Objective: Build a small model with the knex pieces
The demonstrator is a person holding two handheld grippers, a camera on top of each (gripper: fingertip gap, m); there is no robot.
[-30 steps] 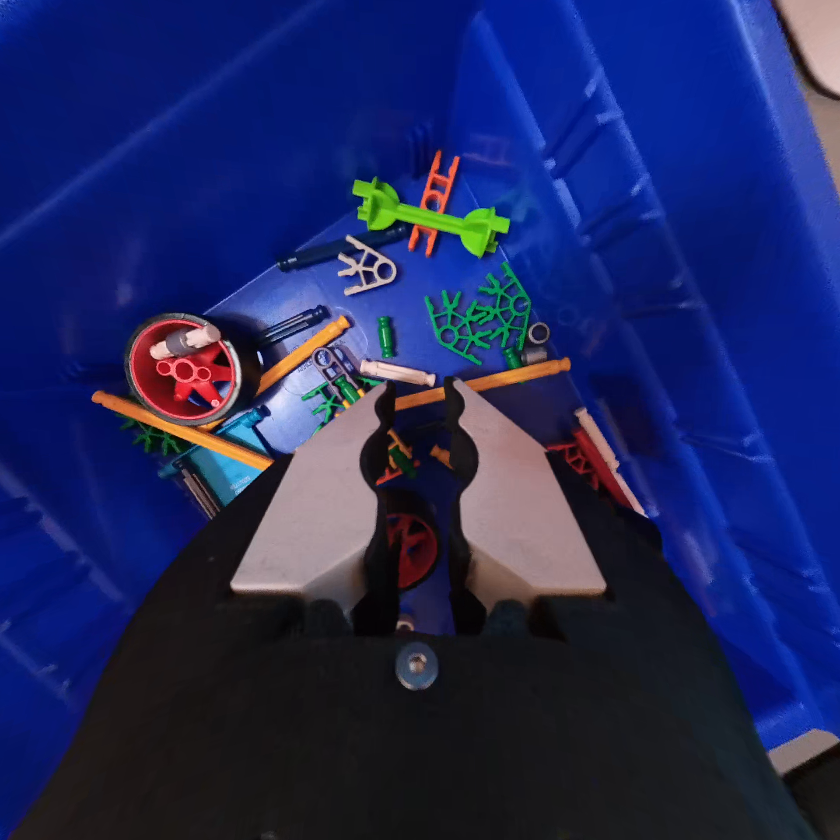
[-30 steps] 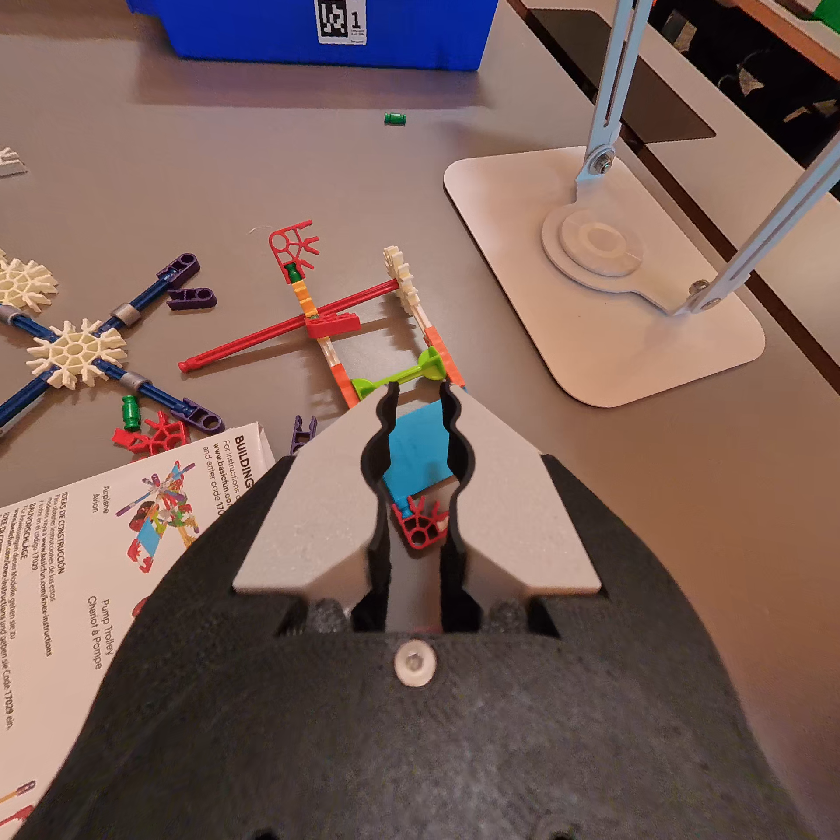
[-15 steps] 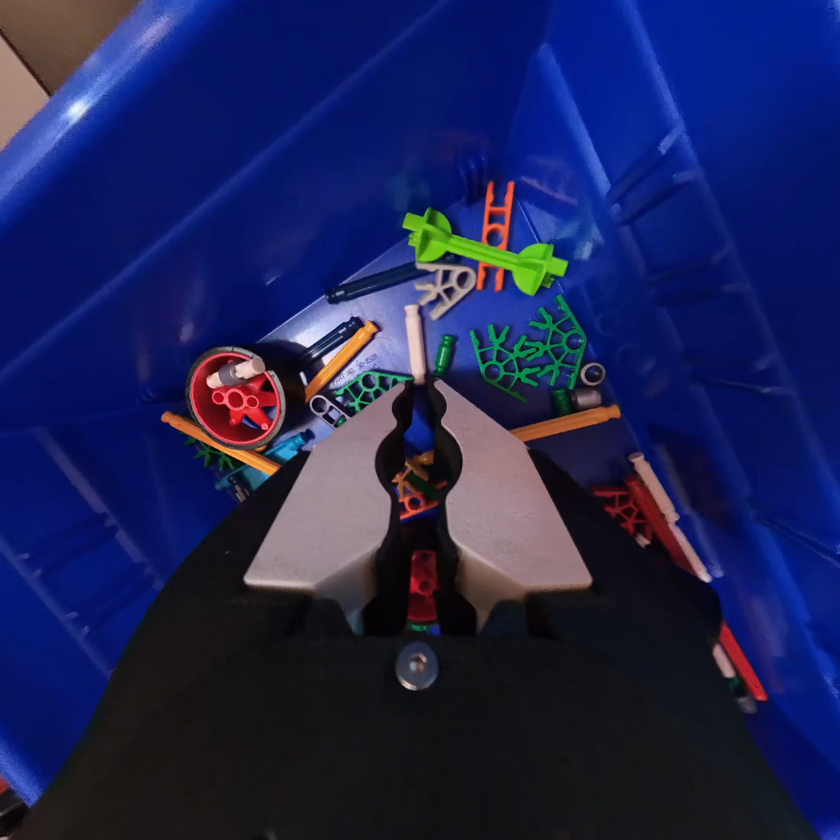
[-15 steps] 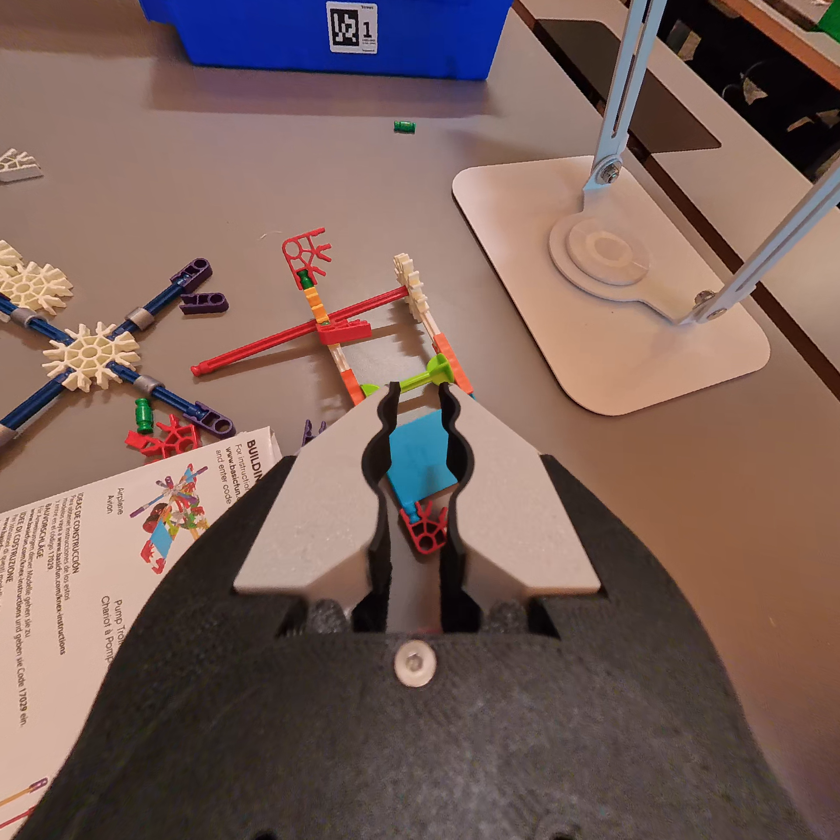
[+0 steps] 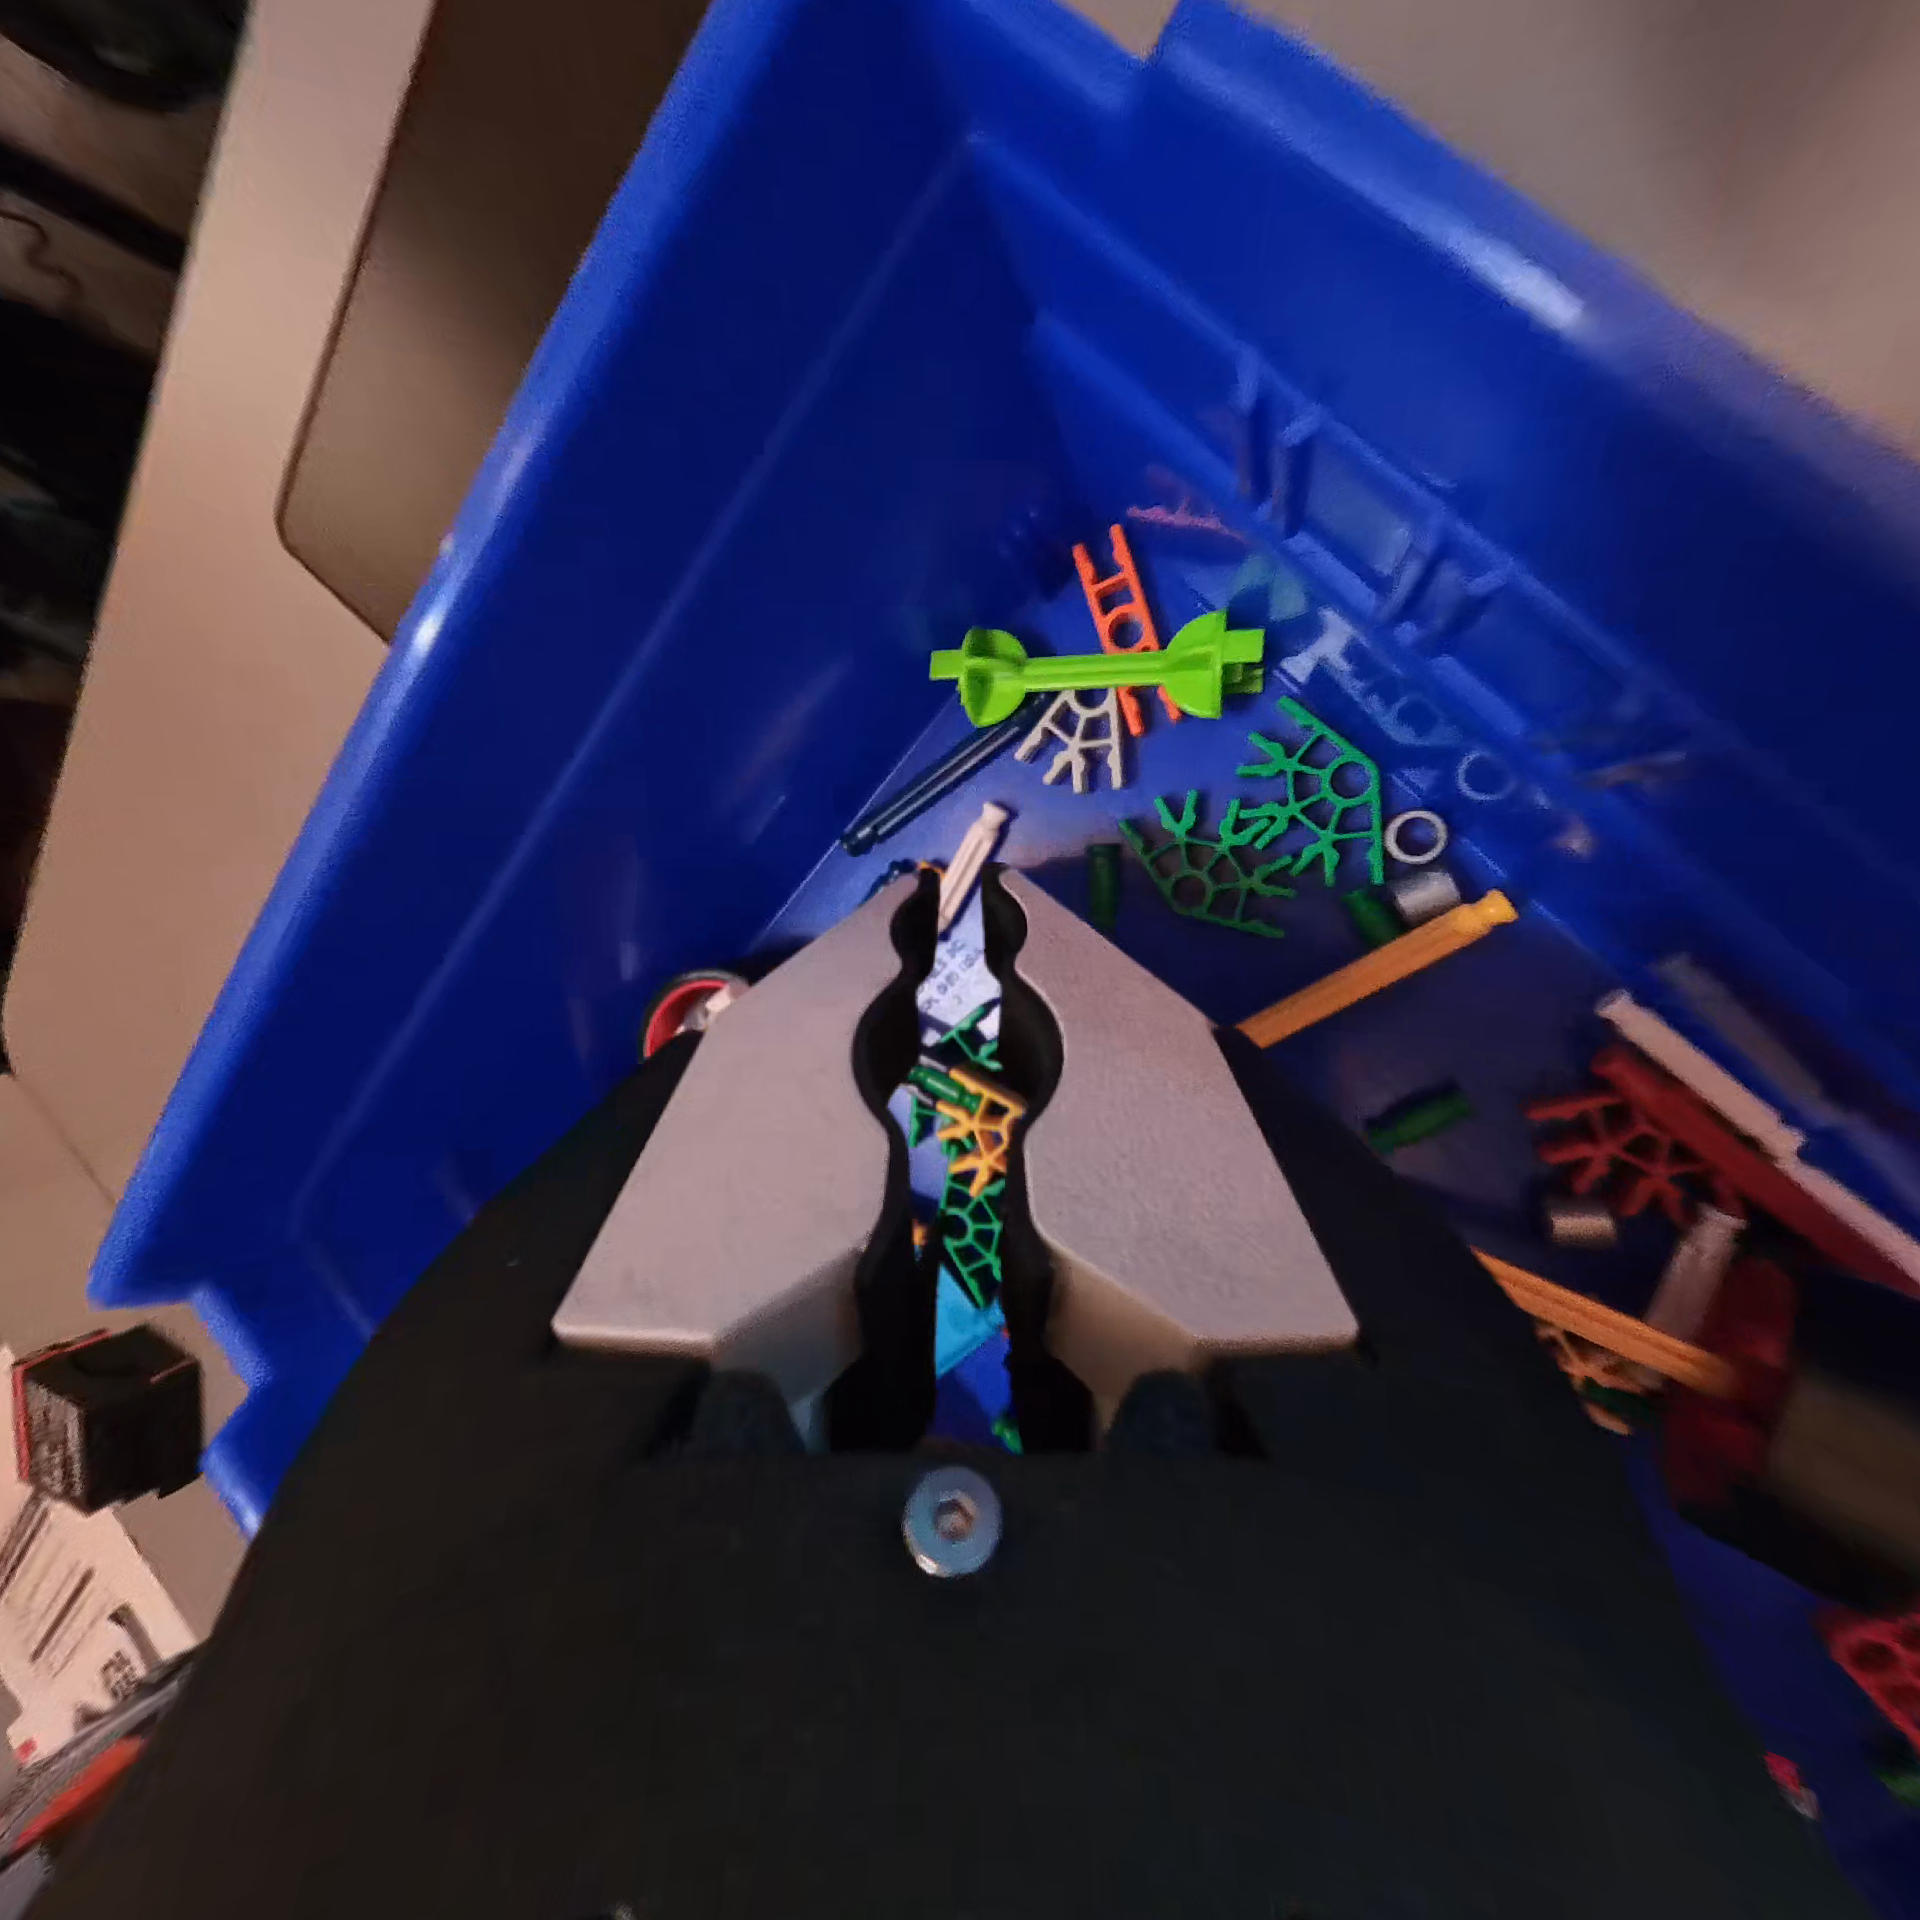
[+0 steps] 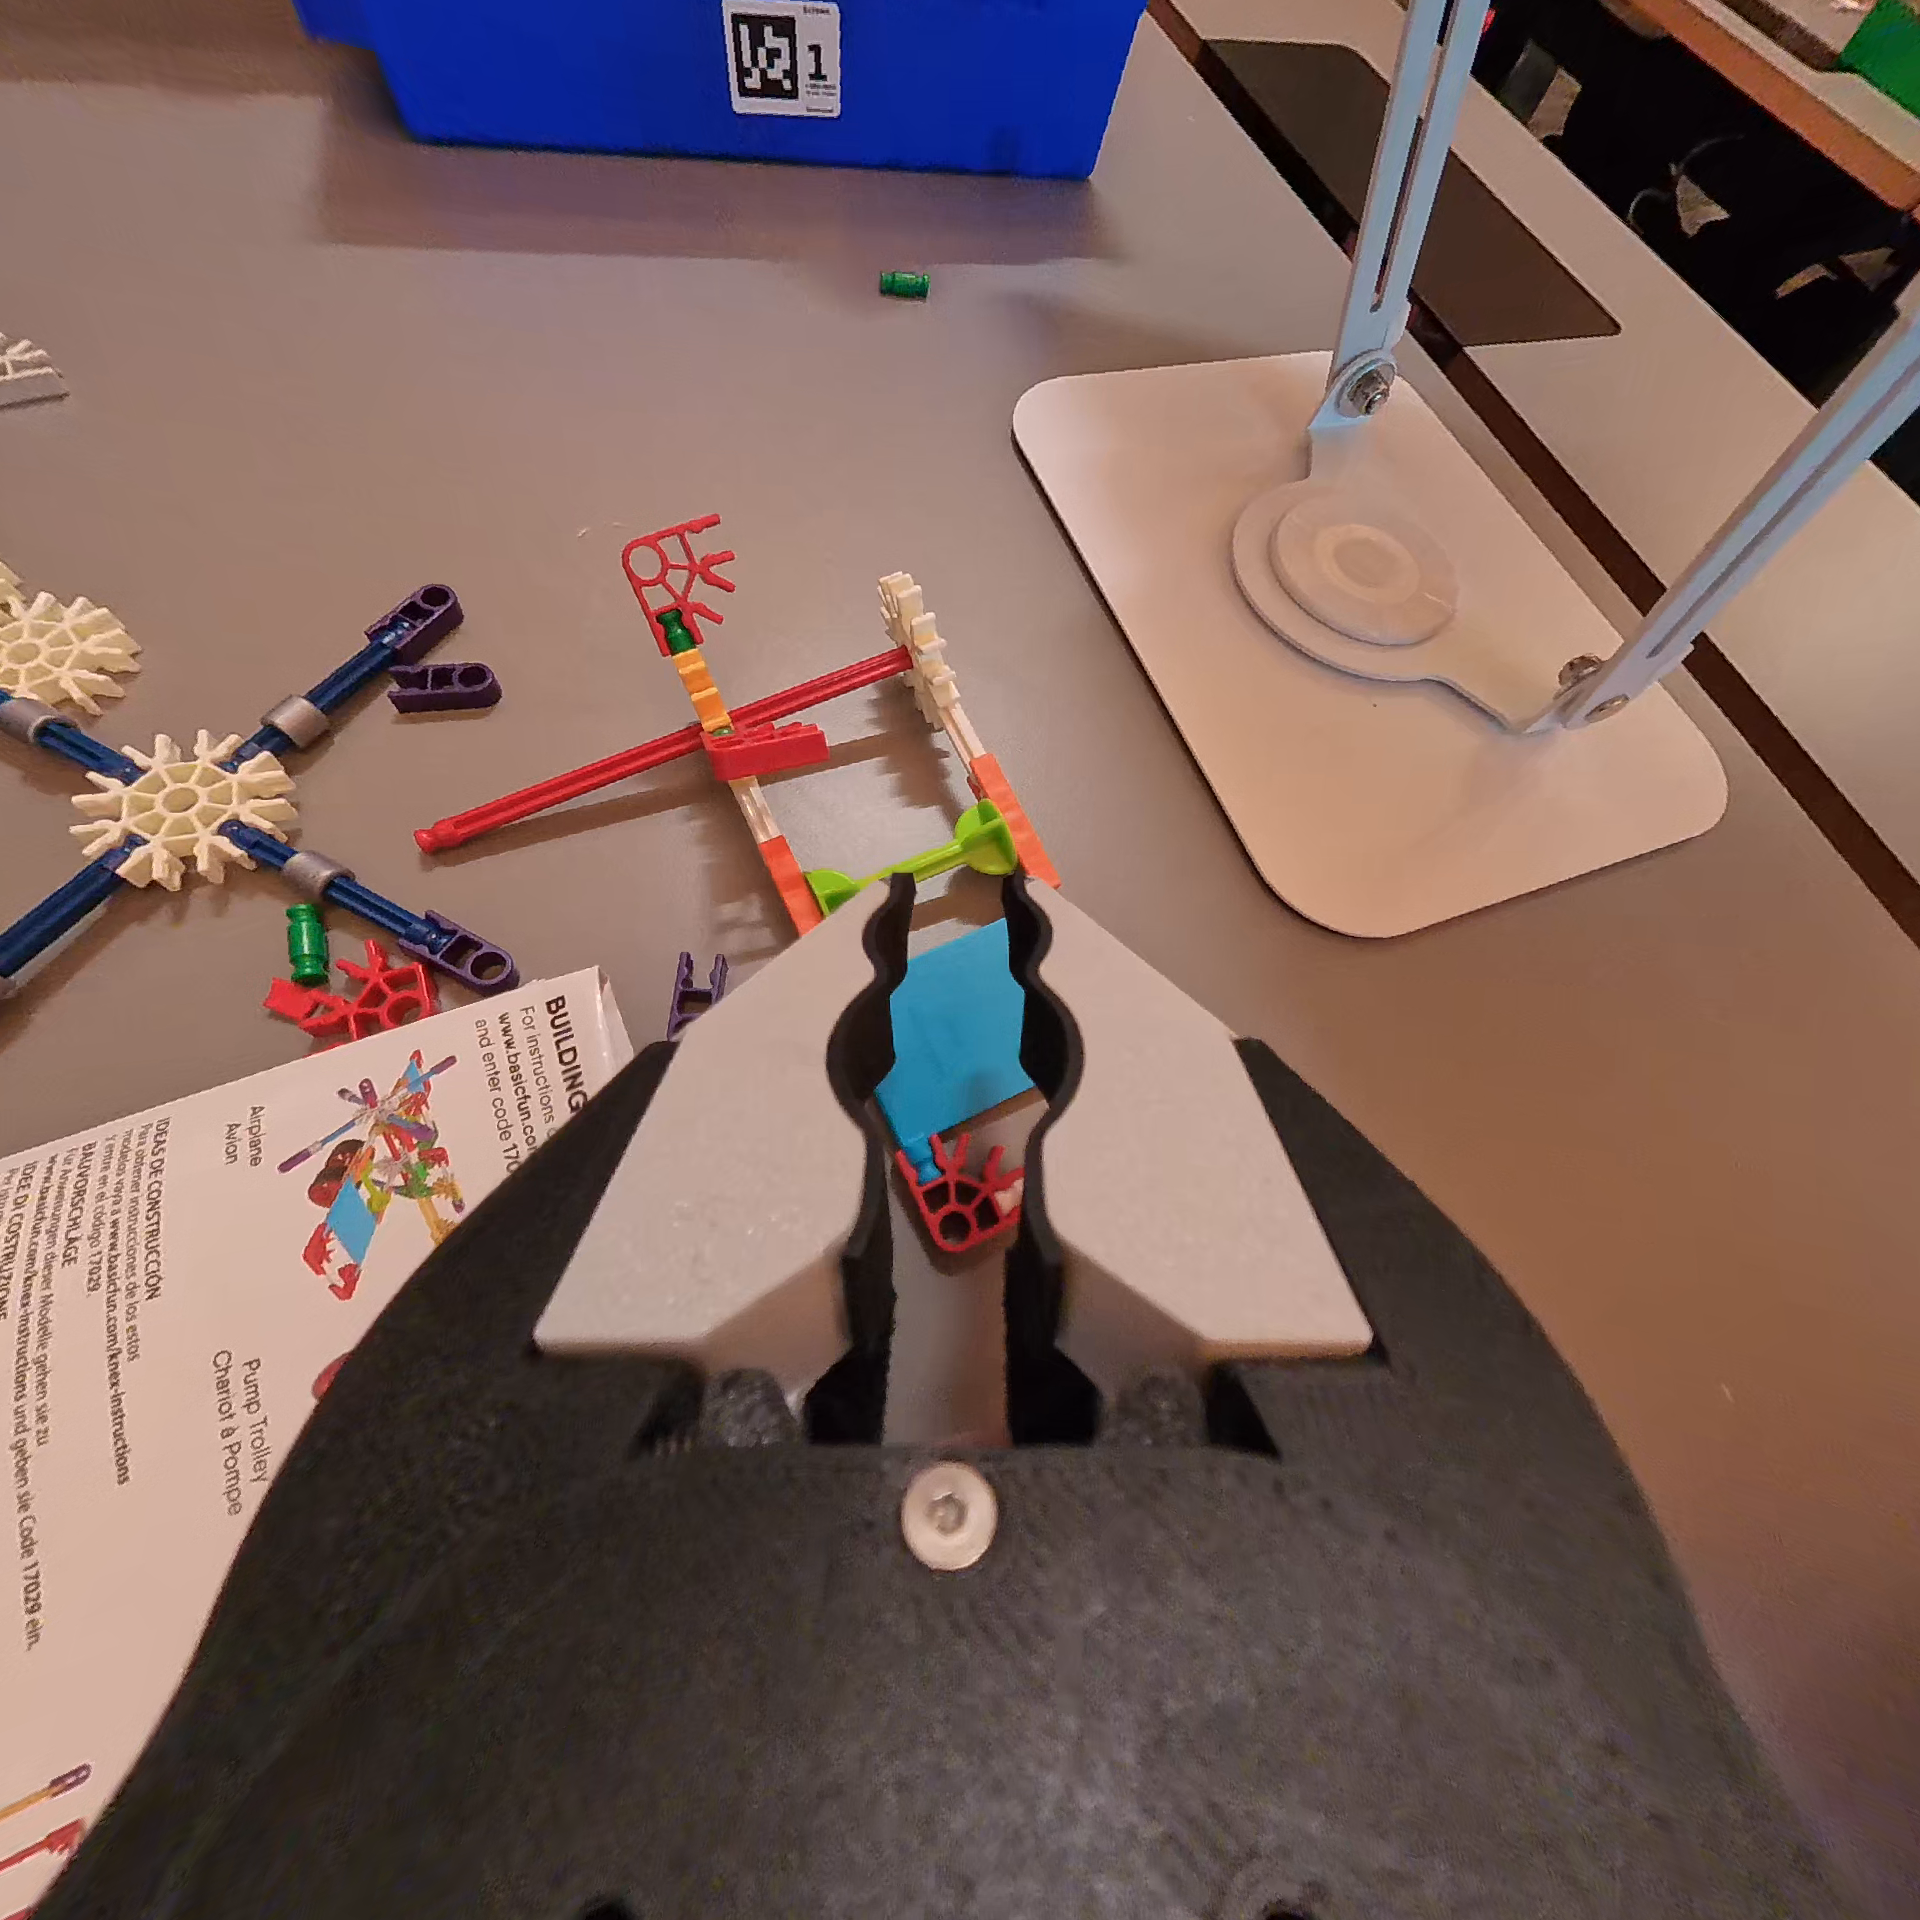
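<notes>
My left gripper (image 5: 961,883) has its jaws drawn nearly together on a short white rod (image 5: 971,857), pinched at the tips, with one end of the rod projecting beyond them. It is held inside the blue bin (image 5: 644,665), above the loose parts on the bin floor: a lime green spool piece (image 5: 1091,670) lying across an orange ladder piece (image 5: 1117,613), green fan connectors (image 5: 1262,831), an orange rod (image 5: 1371,961) and red connectors (image 5: 1621,1143) to the right. My right gripper (image 6: 956,883) hangs over the grey table (image 6: 520,364), jaws moderately apart and holding nothing. Beneath the gap lie a blue panel (image 6: 956,1029) and a red connector (image 6: 956,1210), part of a small assembly with a red rod (image 6: 665,743). An instruction leaflet (image 6: 208,1247) lies to the left, a lamp base (image 6: 1351,644) to the right.
</notes>
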